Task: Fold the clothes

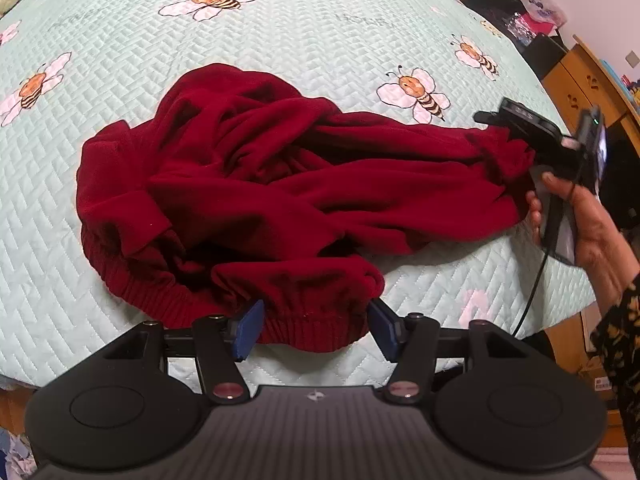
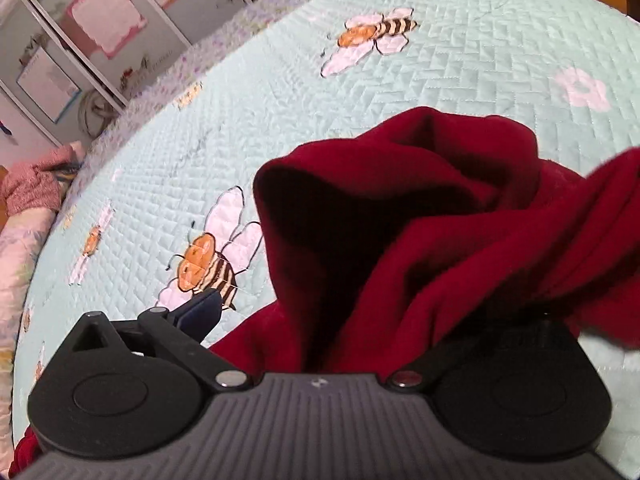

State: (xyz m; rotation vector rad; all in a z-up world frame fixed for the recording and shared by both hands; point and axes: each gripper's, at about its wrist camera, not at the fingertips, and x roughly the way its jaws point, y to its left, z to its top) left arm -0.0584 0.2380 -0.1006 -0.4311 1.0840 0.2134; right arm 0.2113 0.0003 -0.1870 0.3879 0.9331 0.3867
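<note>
A dark red fleece garment (image 1: 256, 192) lies crumpled on the mint bee-print quilt (image 1: 304, 36). My left gripper (image 1: 316, 330) is open, its blue pads on either side of the ribbed hem at the near edge. My right gripper (image 1: 516, 136) shows at the right of the left wrist view, against a bunched end of the garment. In the right wrist view the red cloth (image 2: 420, 240) drapes over that gripper (image 2: 352, 320). Only its left finger (image 2: 200, 312) shows; the right finger is covered by cloth.
The quilt (image 2: 440, 60) covers a bed. Its near edge runs just behind my left gripper. Wooden furniture (image 1: 580, 84) and clutter stand at the far right. A wardrobe (image 2: 80, 40) and pink bedding (image 2: 32, 188) lie beyond the bed's far side.
</note>
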